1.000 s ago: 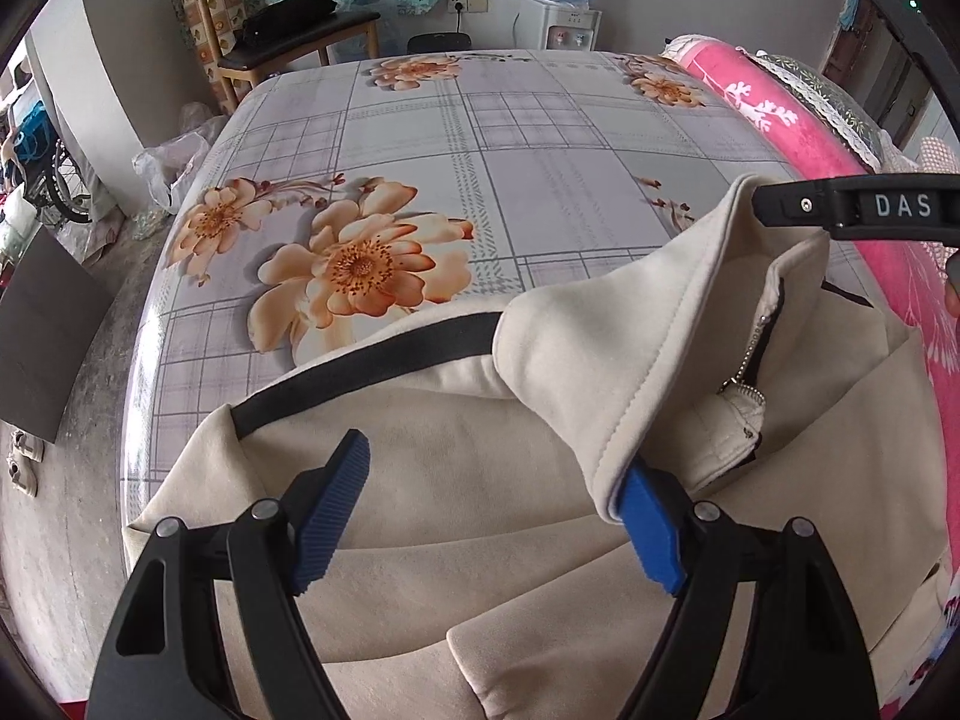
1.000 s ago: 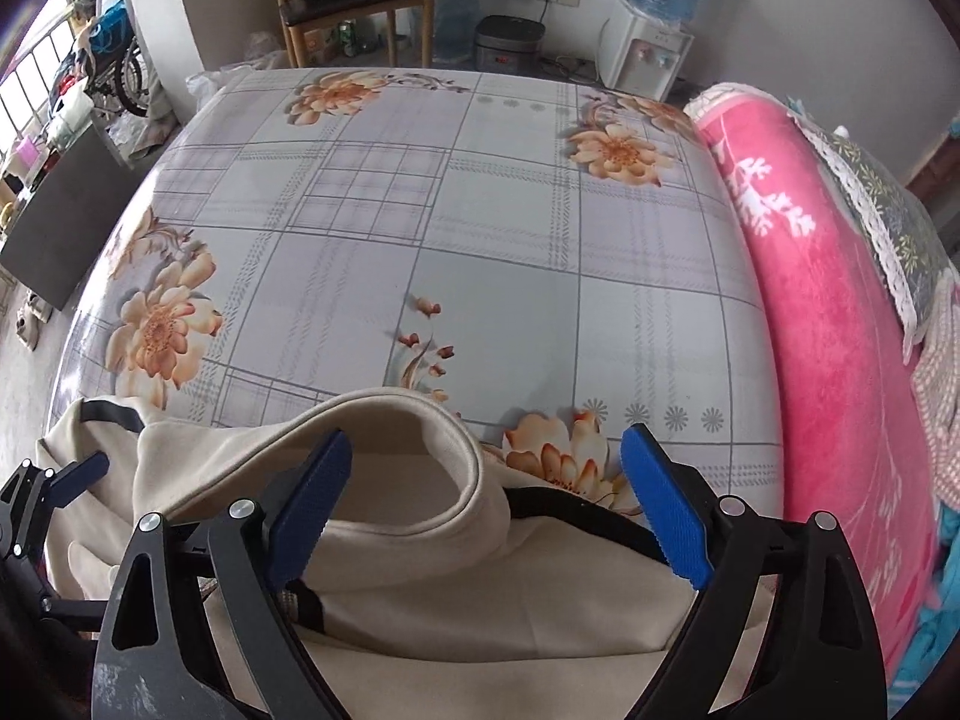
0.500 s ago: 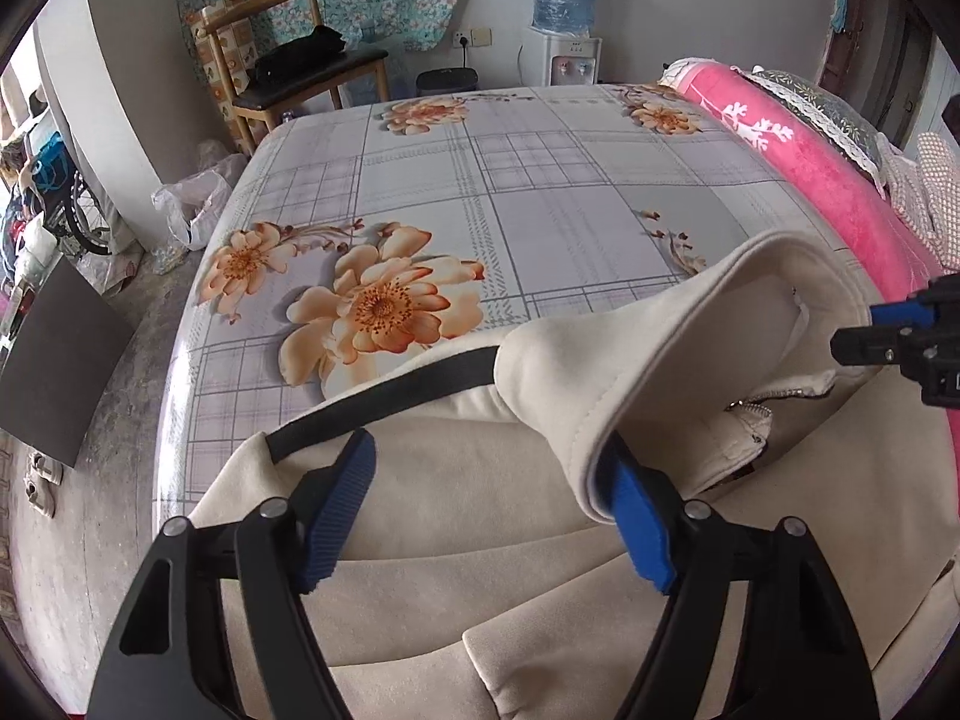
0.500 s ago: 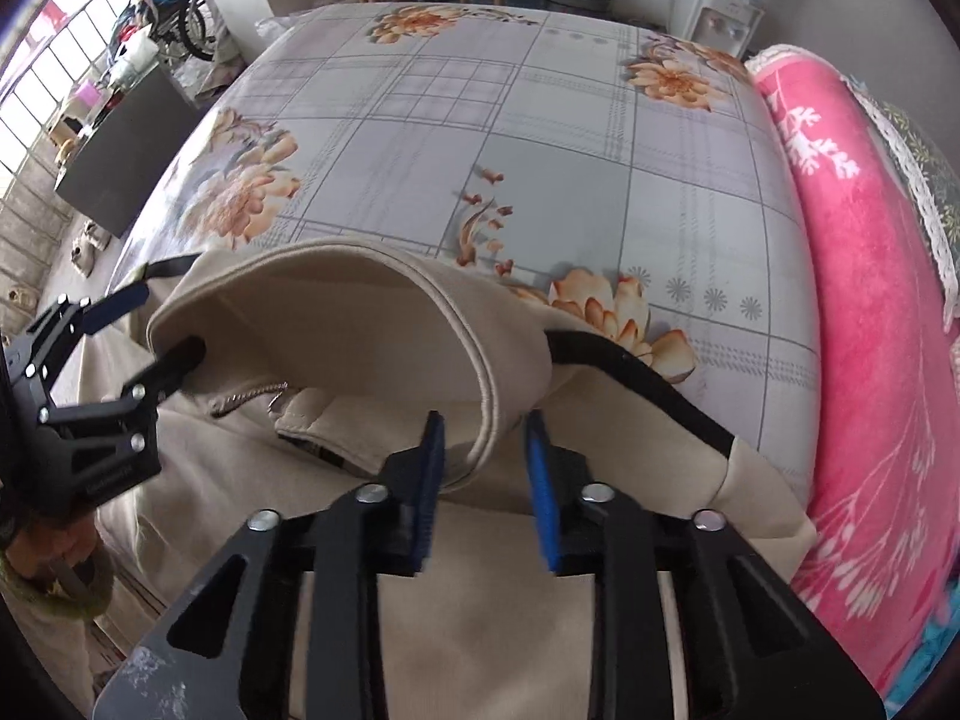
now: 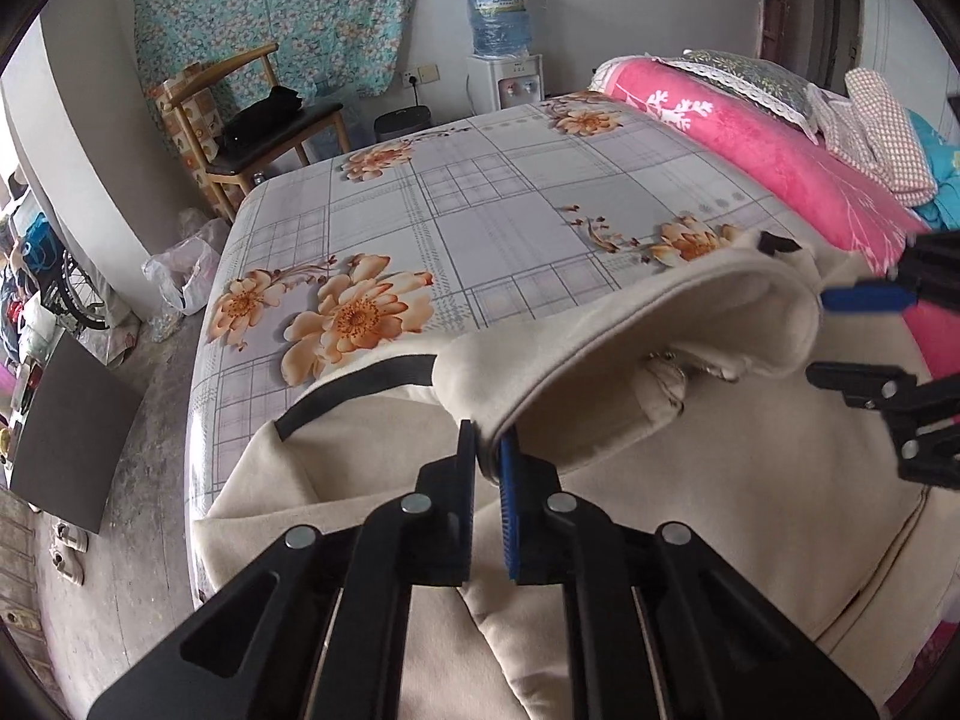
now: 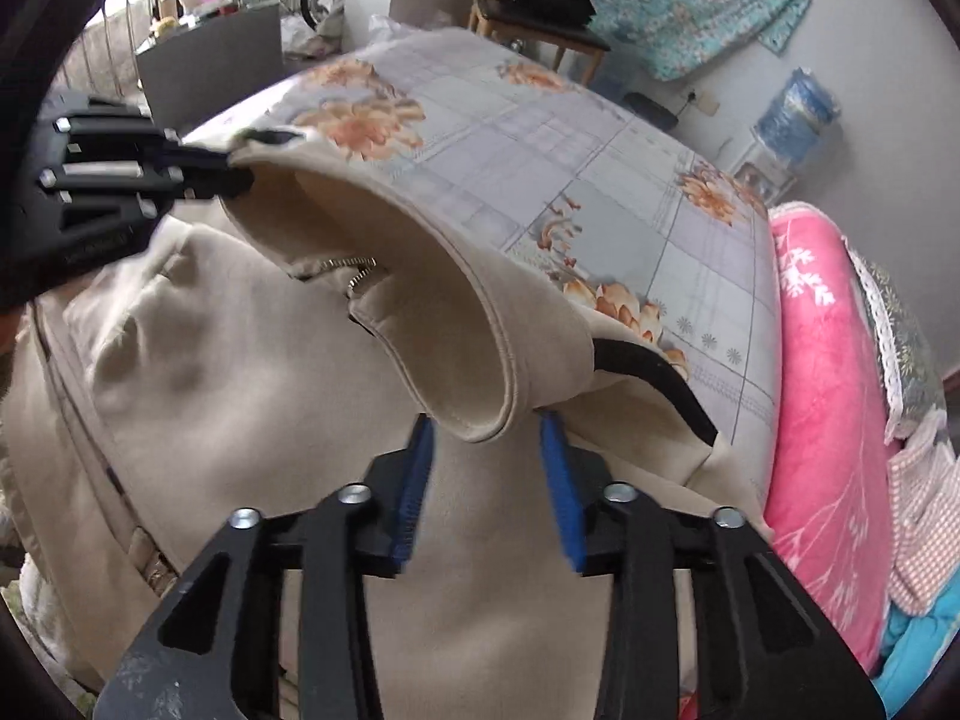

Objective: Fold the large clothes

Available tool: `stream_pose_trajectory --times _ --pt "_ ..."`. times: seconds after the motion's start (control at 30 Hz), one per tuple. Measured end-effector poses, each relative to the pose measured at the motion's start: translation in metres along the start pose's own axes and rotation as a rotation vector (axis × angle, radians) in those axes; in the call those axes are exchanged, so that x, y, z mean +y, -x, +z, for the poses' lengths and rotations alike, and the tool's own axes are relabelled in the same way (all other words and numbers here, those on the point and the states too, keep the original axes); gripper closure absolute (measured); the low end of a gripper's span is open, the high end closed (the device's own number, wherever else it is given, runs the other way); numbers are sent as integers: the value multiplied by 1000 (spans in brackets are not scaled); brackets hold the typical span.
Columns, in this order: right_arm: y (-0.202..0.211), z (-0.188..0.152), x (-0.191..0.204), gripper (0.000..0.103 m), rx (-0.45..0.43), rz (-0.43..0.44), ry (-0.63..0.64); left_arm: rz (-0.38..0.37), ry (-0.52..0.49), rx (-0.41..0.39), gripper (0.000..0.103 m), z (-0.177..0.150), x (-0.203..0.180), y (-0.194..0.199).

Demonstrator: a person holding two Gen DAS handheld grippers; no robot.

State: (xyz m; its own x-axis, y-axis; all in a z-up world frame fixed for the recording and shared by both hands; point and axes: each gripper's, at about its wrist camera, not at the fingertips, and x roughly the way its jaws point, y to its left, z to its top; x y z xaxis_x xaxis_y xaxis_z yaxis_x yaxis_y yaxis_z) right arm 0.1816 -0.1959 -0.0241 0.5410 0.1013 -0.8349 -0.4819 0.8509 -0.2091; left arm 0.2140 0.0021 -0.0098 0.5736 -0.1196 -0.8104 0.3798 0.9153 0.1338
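Observation:
A large beige zip jacket [image 5: 690, 510] with black trim lies on the flowered bed [image 5: 480, 210]. Its hood [image 5: 648, 324] is lifted off the body. My left gripper [image 5: 487, 450] is shut on the hood's left rim. In the right wrist view the hood [image 6: 420, 276] arches above the jacket body [image 6: 270, 420]. My right gripper [image 6: 487, 432] has its blue pads around the hood's right rim with a visible gap, jaws partly open. The left gripper also shows in the right wrist view [image 6: 234, 171], clamped on the far rim. The right gripper also shows in the left wrist view [image 5: 840, 330].
A pink blanket roll [image 5: 750, 138] and pillows lie along the bed's right side. A wooden chair [image 5: 258, 120], a water dispenser [image 5: 501, 54] and a dark board [image 5: 66, 426] stand on the floor beyond and left of the bed.
My left gripper closed on the hood's rim. My right gripper's jaws widened from the narrow gap they had half a second ago. The hood was raised and both views tilted.

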Motion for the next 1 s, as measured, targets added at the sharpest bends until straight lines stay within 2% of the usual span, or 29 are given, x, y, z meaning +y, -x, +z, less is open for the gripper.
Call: stream_pose_trajectory --times 0.13,0.2,0.33,0.4,0.47,0.53,0.6,0.7,0.77,0.87,1.0 --pt "46 14 -32 50 -183 193 -136 -18 -22 -3 96 -12 -4 3" --pt "46 30 -44 50 -193 256 -229 -23 -34 -1 96 -17 -6 2" --pt "-2 54 -46 83 -81 318 -350 -43 -25 7 94 -24 -5 1" --pt "-34 54 -36 91 10 382 -374 -69 5 25 92 -27 1 2" --pt "-59 46 -20 91 100 437 -360 -86 30 56 92 -31 8 5" --pt "-67 34 -5 92 130 416 -323 -124 39 68 92 -38 14 15" --pt "-65 25 2 92 116 404 -289 -186 64 70 92 -44 23 28" --pt "-63 21 6 92 107 397 -250 -279 144 23 92 -42 37 47" --pt "-65 23 8 90 110 400 -252 -298 187 -24 92 -31 42 53" --pt "-69 27 8 88 109 407 -266 -312 239 -64 92 -9 42 40" --pt "-65 22 14 88 105 370 -251 -339 293 3 92 10 33 -6"
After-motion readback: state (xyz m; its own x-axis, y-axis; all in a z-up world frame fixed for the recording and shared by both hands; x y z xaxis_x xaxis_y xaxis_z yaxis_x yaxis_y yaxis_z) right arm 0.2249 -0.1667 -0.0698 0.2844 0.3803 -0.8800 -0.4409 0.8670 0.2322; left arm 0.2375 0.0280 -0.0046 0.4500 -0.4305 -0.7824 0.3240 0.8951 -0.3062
